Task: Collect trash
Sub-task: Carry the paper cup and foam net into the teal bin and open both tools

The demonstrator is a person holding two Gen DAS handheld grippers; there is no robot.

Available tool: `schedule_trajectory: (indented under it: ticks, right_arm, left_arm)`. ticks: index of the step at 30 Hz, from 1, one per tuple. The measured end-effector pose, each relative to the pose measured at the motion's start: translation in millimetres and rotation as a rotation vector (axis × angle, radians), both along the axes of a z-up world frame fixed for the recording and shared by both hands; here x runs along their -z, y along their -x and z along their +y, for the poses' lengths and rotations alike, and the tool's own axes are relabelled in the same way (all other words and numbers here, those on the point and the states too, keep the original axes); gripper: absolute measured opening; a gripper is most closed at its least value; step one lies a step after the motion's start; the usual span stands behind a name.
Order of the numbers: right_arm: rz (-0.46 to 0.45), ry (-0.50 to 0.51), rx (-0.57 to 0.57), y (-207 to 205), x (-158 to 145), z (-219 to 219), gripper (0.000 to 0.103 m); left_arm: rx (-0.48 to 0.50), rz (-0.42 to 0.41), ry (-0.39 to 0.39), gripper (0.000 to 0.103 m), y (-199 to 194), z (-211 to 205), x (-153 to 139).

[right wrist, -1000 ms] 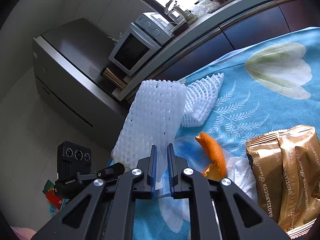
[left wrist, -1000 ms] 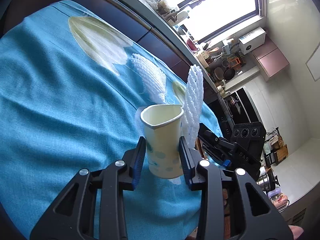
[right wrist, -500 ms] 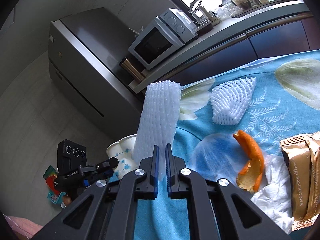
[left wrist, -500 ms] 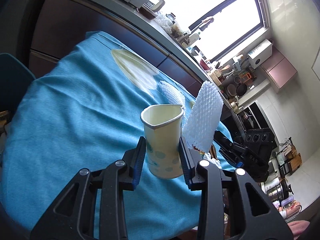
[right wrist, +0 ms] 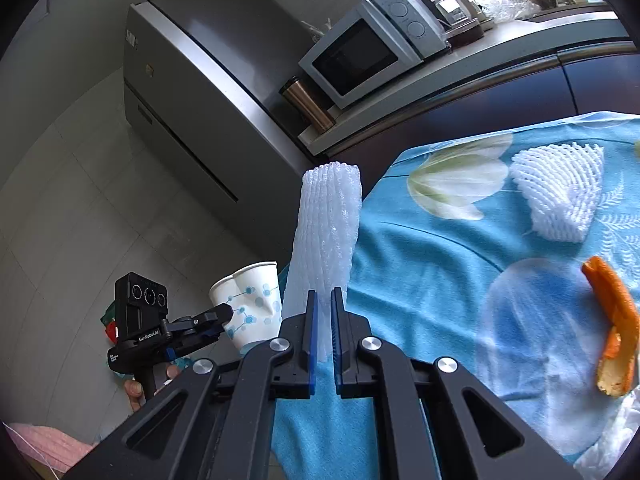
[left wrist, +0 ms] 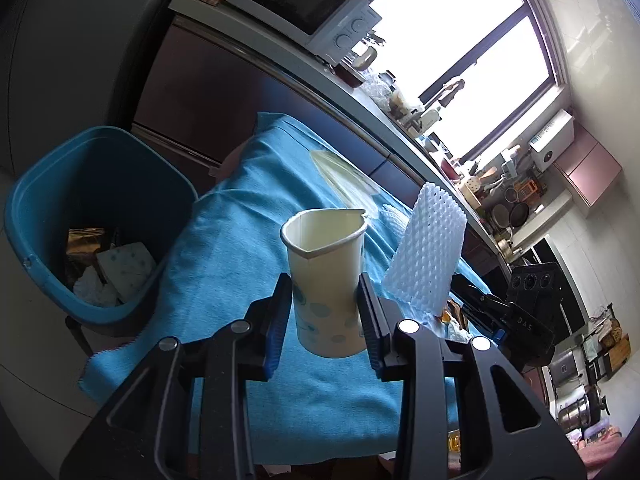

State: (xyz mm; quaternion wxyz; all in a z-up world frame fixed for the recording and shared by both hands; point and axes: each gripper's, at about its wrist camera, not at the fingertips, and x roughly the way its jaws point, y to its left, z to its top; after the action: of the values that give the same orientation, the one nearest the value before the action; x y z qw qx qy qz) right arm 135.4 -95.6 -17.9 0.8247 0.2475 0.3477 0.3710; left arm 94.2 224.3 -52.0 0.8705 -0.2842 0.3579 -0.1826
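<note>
My left gripper (left wrist: 324,300) is shut on a squashed paper cup (left wrist: 326,276) with blue dots, held upright above the blue tablecloth (left wrist: 224,248). The same cup (right wrist: 250,304) shows in the right wrist view, left of my right gripper (right wrist: 324,312), which is shut on a white foam fruit net (right wrist: 326,236) standing up from its pads. That net (left wrist: 426,252) appears right of the cup in the left wrist view. A blue trash bin (left wrist: 48,216) with wrappers and tissue inside stands at the left, beyond the table's edge.
On the tablecloth (right wrist: 420,272) lie a second foam net (right wrist: 560,196), an orange peel (right wrist: 616,328) and crumpled tissue (right wrist: 612,436). Behind are a counter with a microwave (right wrist: 368,52) and a grey fridge (right wrist: 208,88). A hand (right wrist: 138,388) holds the left gripper.
Both grippers have swung left with their loads. The bin has come into the left wrist view, and the cup has entered the right wrist view. The gold snack bag has left the right view.
</note>
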Motion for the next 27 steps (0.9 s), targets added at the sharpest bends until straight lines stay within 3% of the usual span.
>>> schedule_trajectory:
  ticks: [14, 27]
  right_arm:
    - [0.013, 0.019, -0.166, -31.7, 3.1, 74.2, 0.005]
    - [0.01, 0.053, -0.248, -44.6, 3.8, 117.2, 0.005]
  left_arm:
    - [-0.145, -0.008, -0.061, 0.033, 27.0, 59.9, -15.0]
    - [-0.236, 0.005, -0.089, 0.033, 33.9, 94.1, -12.4]
